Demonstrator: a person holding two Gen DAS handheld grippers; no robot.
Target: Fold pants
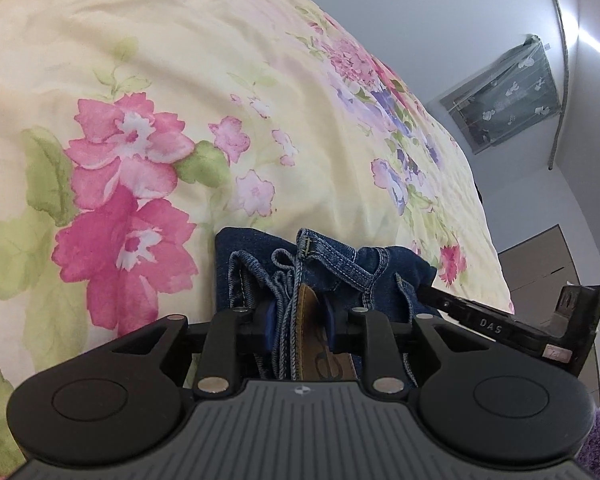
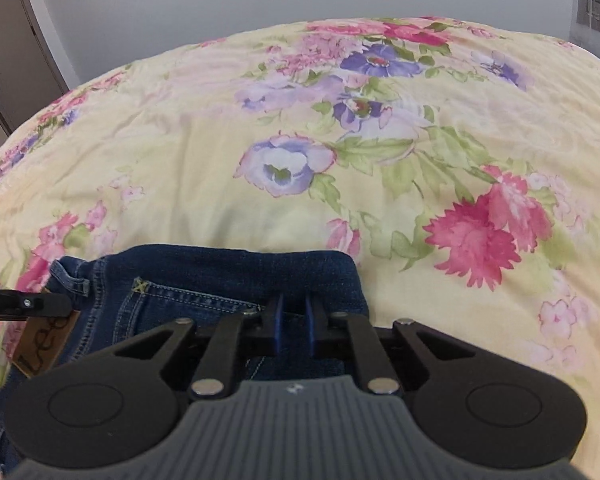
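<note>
Clearly, both grippers are working at the waistband end of the pants, which are lying on the flowered bedspread at its near edge, just in front of the cameras. The left gripper is pinching a thick bunch of denim there: the waistband, its leather brand patch and a belt loop are all crowded between its blue pads, so its jaws are standing partly apart around the wad. The right gripper is sitting on the opposite side of the waistband from the patch, just beyond the back pocket's stitched edge; its fingers are drawn close together, apparently nipping only a thin layer of cloth, though the exact bite is hidden under the pads.

Several risks are showing. That thin hold on the right is looking likeliest to slip as the cloth is being carried or pulled taut, which would drop one corner and skew the fold. The left grip is bunching several layers unevenly, so the waistband may be coming down twisted or creased rather than flat. Since the two grippers are sitting close together beside the patch, they could also knock against each other. Dragging the denim across the soft bedspread might be rucking the bedding beneath and spoiling a flat lay.
</note>
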